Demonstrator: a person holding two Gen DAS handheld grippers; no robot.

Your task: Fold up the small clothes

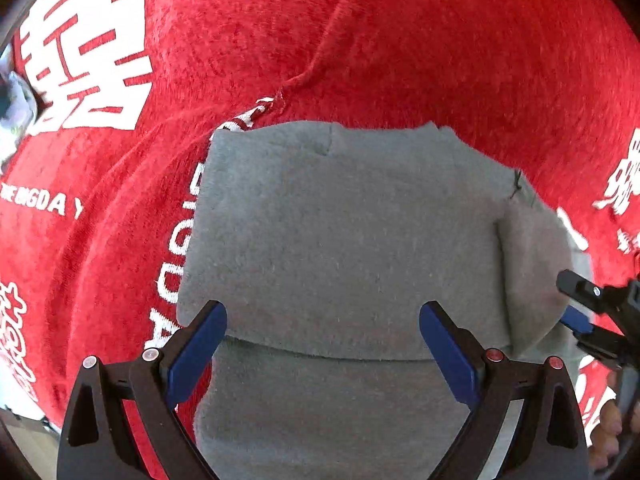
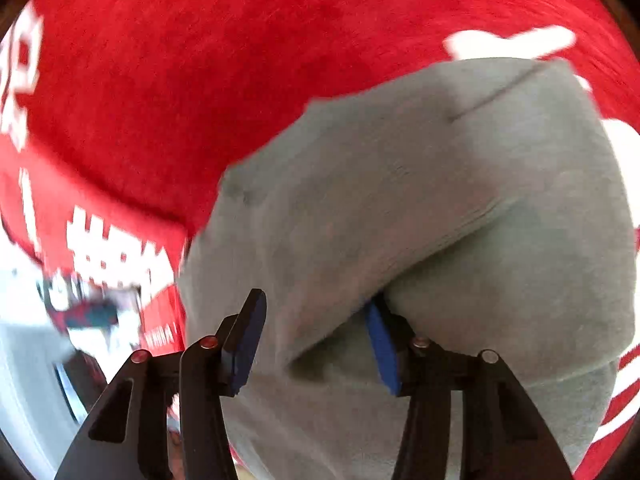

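A small grey fleece garment (image 1: pixel 344 232) lies partly folded on a red cloth with white print (image 1: pixel 400 40). My left gripper (image 1: pixel 323 316) is open just above the garment's near fold, with nothing between its blue pads. My right gripper (image 2: pixel 316 316) is open around a raised fold of the grey garment (image 2: pixel 440 200); its right pad is tucked under the cloth. In the left wrist view the right gripper (image 1: pixel 576 308) shows at the garment's right edge, where a flap is turned over.
The red cloth (image 2: pixel 200 60) covers the whole surface around the garment. Its edge and a white surface with a blurred dark object (image 2: pixel 88 312) show at the lower left of the right wrist view. A hand (image 1: pixel 608 428) shows at the lower right.
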